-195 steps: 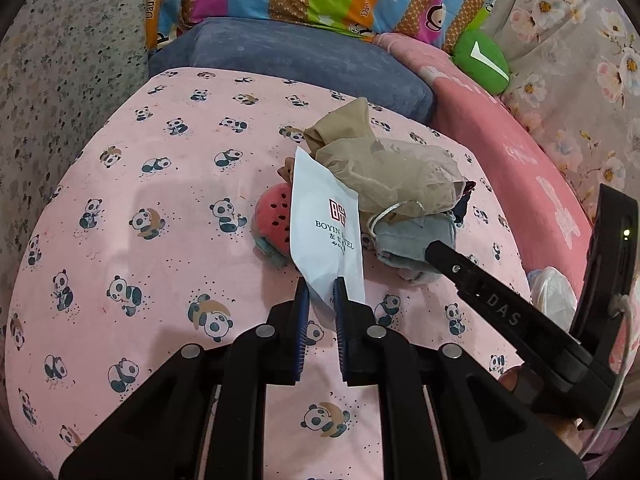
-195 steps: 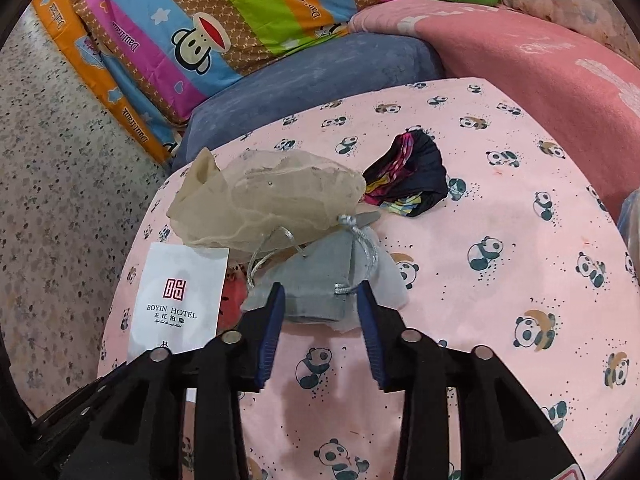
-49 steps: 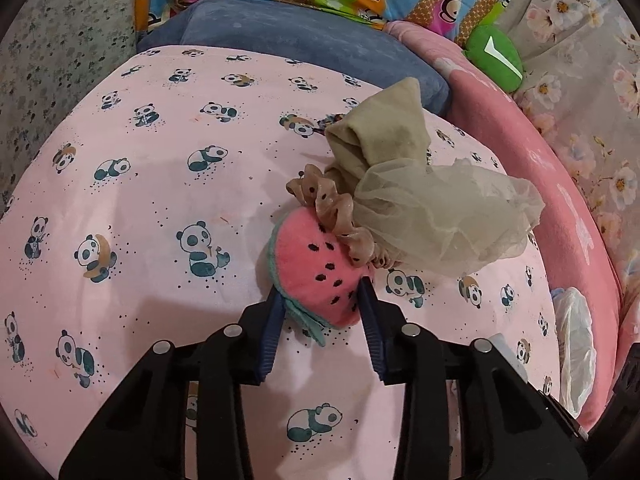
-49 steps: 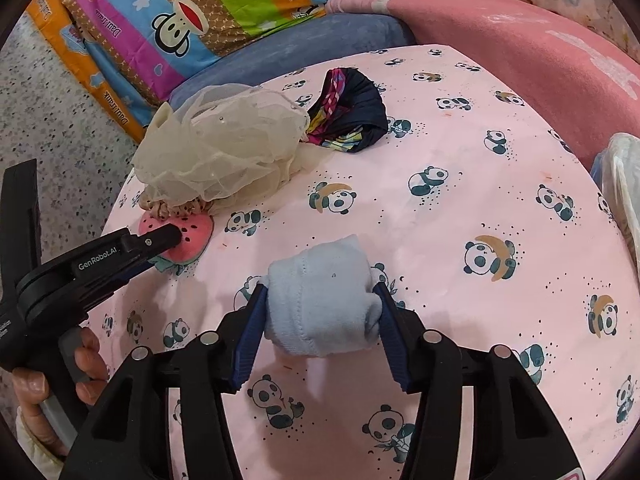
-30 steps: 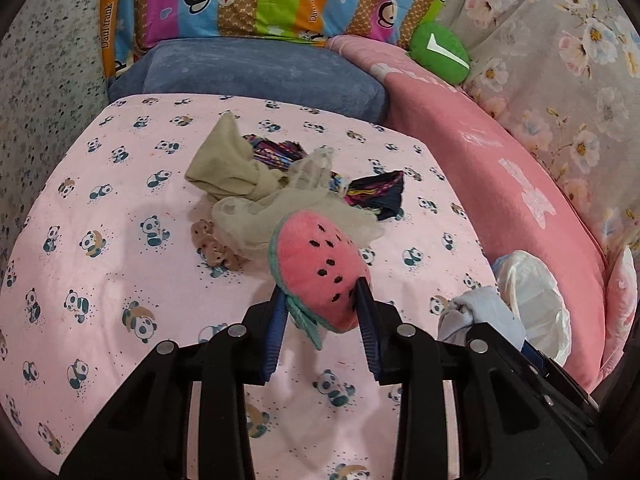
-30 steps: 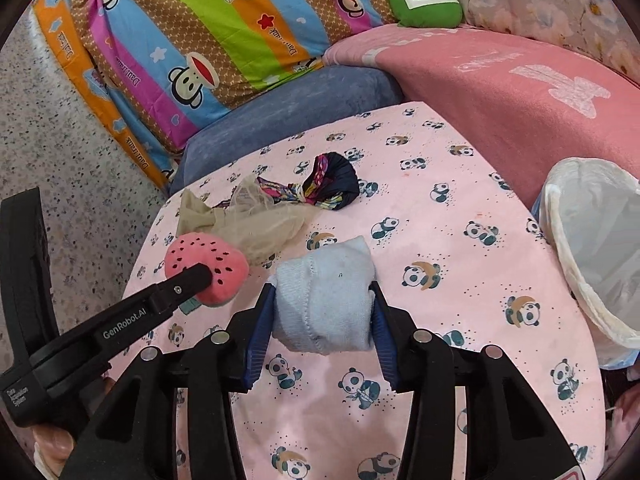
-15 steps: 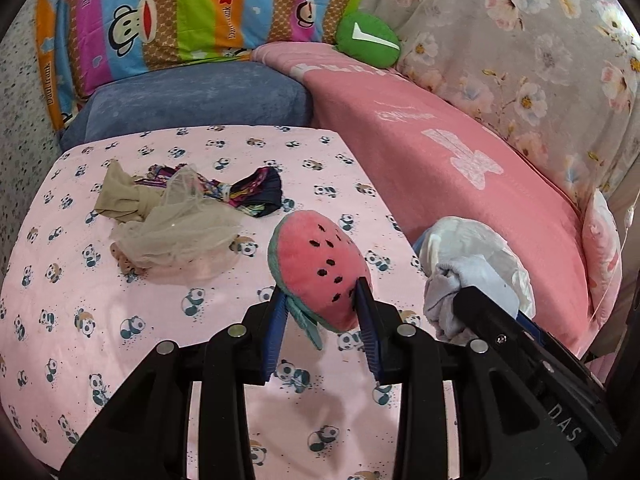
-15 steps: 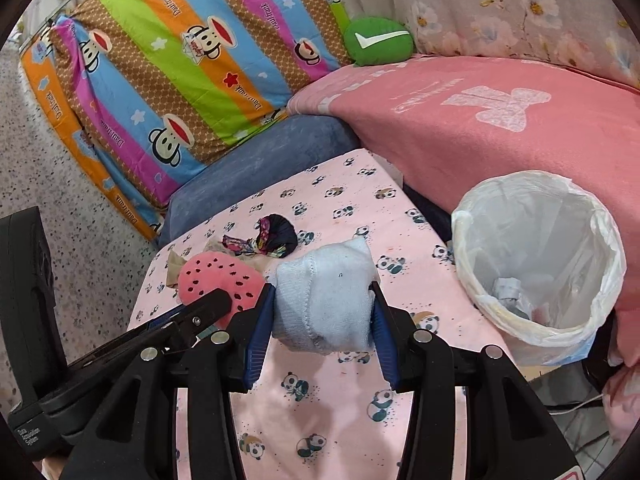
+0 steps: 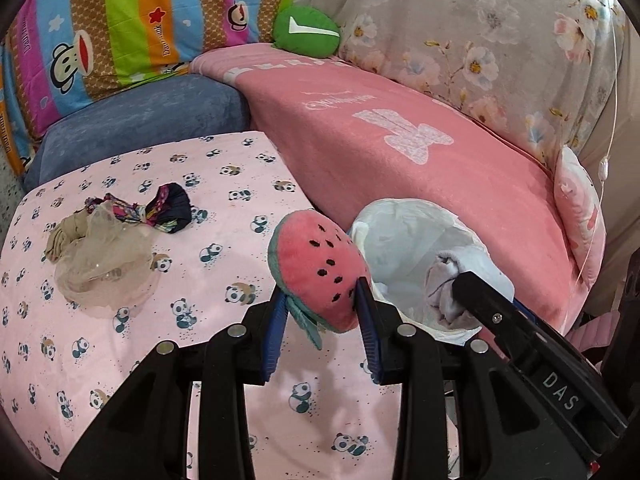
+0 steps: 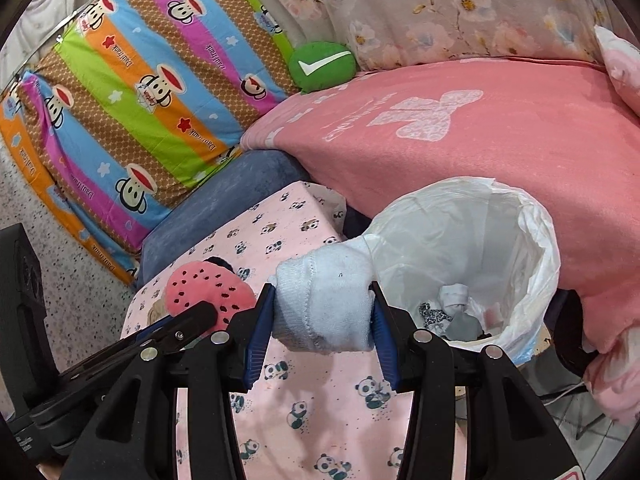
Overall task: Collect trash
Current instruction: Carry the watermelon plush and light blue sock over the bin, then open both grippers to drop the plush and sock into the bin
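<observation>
My left gripper (image 9: 320, 316) is shut on a pink watermelon plush (image 9: 316, 268) and holds it in the air near the table's right edge. My right gripper (image 10: 323, 322) is shut on a light blue rolled sock (image 10: 324, 304) and holds it just left of a bin lined with a white bag (image 10: 536, 248). The bin also shows in the left wrist view (image 9: 404, 232), right of the plush, with the sock (image 9: 444, 280) over it. The bin holds several scraps. A beige mesh bag (image 9: 100, 256) and a dark patterned cloth (image 9: 168, 208) lie on the table at the left.
The table has a pink panda-print cover (image 9: 224, 248). Behind it stands a blue cushion (image 9: 140, 116), a striped monkey-print pillow (image 10: 140, 92) and a green round cushion (image 10: 322, 66). A pink blanket (image 10: 480, 132) covers the sofa beside the bin.
Both grippers have swung right with their loads, away from the pile. The bin has come closer in both views, and the sock now sits at its rim.
</observation>
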A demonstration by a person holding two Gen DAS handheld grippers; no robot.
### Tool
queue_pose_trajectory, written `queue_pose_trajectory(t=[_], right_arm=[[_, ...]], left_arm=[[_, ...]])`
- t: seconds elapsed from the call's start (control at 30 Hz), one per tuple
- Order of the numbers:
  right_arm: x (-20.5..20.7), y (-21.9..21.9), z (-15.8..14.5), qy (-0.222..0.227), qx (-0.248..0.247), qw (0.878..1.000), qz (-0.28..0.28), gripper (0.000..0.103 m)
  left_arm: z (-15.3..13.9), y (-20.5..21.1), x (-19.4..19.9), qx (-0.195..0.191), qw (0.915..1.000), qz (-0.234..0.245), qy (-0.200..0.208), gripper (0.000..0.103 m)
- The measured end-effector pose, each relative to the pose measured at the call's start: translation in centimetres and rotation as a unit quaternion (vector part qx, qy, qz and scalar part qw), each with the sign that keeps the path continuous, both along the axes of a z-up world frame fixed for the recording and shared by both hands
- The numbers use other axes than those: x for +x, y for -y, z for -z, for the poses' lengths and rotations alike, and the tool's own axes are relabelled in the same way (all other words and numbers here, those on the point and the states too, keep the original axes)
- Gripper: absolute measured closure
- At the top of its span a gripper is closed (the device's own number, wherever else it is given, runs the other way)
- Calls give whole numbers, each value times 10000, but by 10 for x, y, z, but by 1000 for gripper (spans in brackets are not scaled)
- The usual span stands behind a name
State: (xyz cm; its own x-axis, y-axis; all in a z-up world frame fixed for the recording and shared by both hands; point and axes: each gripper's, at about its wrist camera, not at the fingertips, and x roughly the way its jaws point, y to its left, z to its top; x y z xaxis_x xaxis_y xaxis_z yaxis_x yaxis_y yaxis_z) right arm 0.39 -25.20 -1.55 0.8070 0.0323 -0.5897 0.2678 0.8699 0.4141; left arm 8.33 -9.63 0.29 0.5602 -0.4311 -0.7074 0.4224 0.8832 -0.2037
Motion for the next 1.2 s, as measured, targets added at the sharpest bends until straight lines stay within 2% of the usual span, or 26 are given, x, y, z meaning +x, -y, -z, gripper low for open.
queue_pose_trajectory(t=[0.4,0.73,0.77,0.8,0.87,0.9,1.03,1.2], right_arm=[[-11,71,17,-61,193,9972,722,59],[-4,103,27,-138,187,9949,977,58],[-2,105,28,-143,179,9948,991,57],[1,107,28,-143,155,9946,1015,55],[6,110,28,-149,76,9936,1119,54],[9,111,28,-168,54,9933,1138,54],[14,110,27,-134,26,9931,1162,41],[16,99,27,-183,24,9943,1054,41]], left_arm=[[9,68,5,17,9982,588,-132,69],[18,112,20,-81,9952,944,-257,66],[19,115,22,-104,9951,949,-258,63],[20,116,24,-114,9952,932,-274,46],[20,114,29,-106,9971,715,-244,29],[20,112,31,-117,9977,636,-219,29],[26,101,40,-79,9984,455,-337,29],[27,86,42,-42,9990,307,-321,29]])
